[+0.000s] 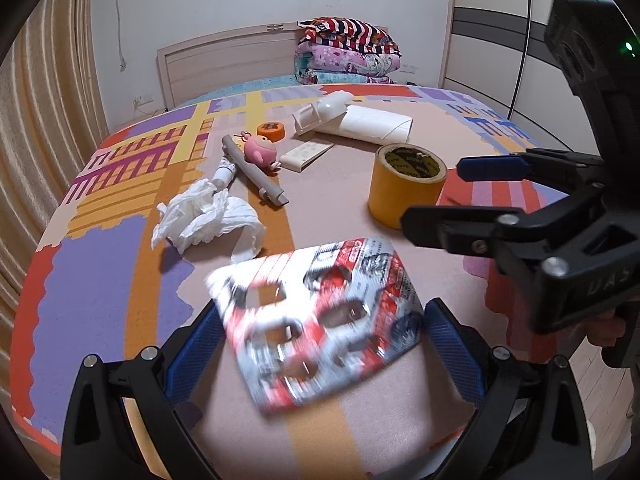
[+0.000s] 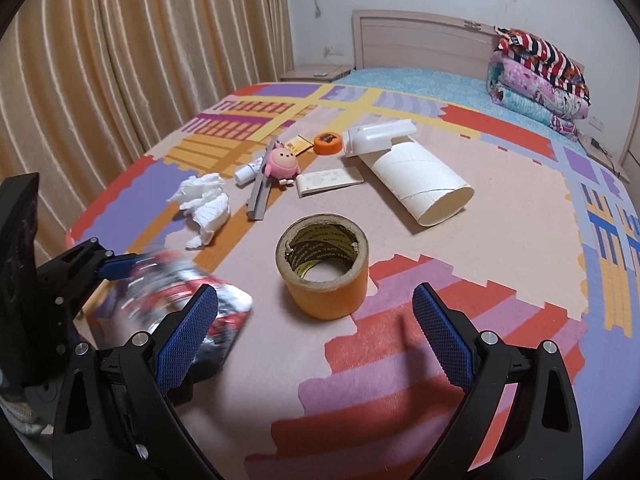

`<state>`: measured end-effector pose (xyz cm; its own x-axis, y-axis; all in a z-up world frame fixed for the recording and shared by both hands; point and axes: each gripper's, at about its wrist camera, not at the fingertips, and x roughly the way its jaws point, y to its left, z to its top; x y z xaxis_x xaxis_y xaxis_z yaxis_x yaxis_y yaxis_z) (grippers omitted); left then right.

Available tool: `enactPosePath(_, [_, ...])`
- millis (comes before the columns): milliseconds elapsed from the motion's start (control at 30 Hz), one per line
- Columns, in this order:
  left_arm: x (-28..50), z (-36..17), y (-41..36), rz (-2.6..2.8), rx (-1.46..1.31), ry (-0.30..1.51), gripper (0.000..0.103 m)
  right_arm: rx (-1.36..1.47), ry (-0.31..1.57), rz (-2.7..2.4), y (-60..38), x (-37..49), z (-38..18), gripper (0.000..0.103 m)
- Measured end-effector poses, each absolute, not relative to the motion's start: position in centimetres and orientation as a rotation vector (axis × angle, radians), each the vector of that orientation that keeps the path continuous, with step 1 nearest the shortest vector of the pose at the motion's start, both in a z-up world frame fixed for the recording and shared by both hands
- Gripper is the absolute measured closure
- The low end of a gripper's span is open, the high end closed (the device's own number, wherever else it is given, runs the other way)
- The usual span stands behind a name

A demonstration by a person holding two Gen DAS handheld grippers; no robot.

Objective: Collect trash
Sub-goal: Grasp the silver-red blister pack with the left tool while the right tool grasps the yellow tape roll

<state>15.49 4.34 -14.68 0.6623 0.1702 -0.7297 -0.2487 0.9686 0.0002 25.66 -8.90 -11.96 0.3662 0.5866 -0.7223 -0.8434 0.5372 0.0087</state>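
Blister pack: an emptied pill blister pack, red, white and silver, sits between the fingers of my left hand-held gripper. It is motion-blurred in both views, so I cannot tell for sure whether it is lifted or resting on the bed.
Left hand-held gripper: fingers spread either side of the pack's edges, seemingly touching it; whether they actually pinch it I cannot tell.
Right hand-held gripper: my right hand-held gripper is released, jaws wide and holding nothing, aimed over the roll of tape.
Step in hand: I judge this to be the pickup of the first piece of trash, the blister pack.
Other trash: a crumpled tissue lies just beyond the pack, near a grey stick. A white cardboard tube lies farther back and may also count.
Not trash, likely: pink toy, orange lid, white flat box.
Surface: all of it lies on the patterned bedspread; folded quilts are stacked by the headboard.
Next move: secure the thin pack firmly before carrying it off. No bin is in view, so I must find one.
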Motion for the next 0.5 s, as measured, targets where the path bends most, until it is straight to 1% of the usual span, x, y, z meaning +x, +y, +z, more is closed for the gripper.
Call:
enactPosePath(133, [15.7, -14.8, 4.3, 0.245, -0.105, 0.812, 0.008, -0.406, 0.754, 0.936, -8.2, 26.2, -12.5, 0.005])
enactPosePath(167, [15.8, -14.8, 4.2, 0.246, -0.105, 0.811, 0.008, -0.409, 0.757, 0.930, -8.1, 26.3, -12.6, 0.007])
enactPosePath(200, [15.8, -14.8, 4.3, 0.246, -0.105, 0.809, 0.008, -0.413, 0.763, 0.925, -7.9, 26.5, -12.8, 0.015])
enactPosePath(300, [15.7, -14.8, 4.4, 0.245, -0.114, 0.806, 0.009, -0.408, 0.784, 0.903, -7.7, 27.1, -13.1, 0.027])
enactPosePath(333, [15.6, -14.8, 4.5, 0.245, -0.121, 0.804, 0.011, -0.400, 0.786, 0.904, -7.7, 27.2, -13.0, 0.029])
enactPosePath(400, [15.4, -14.6, 4.9, 0.250, -0.137, 0.798, 0.016, -0.395, 0.782, 0.891, -7.7, 27.4, -13.0, 0.037])
enactPosePath(467, [15.2, -14.4, 5.1, 0.254, -0.141, 0.796, 0.027, -0.389, 0.778, 0.880, -7.8, 27.4, -13.0, 0.043])
enactPosePath(500, [15.1, -14.3, 5.2, 0.257, -0.146, 0.795, 0.029, -0.381, 0.778, 0.884, -7.9, 27.4, -13.0, 0.045])
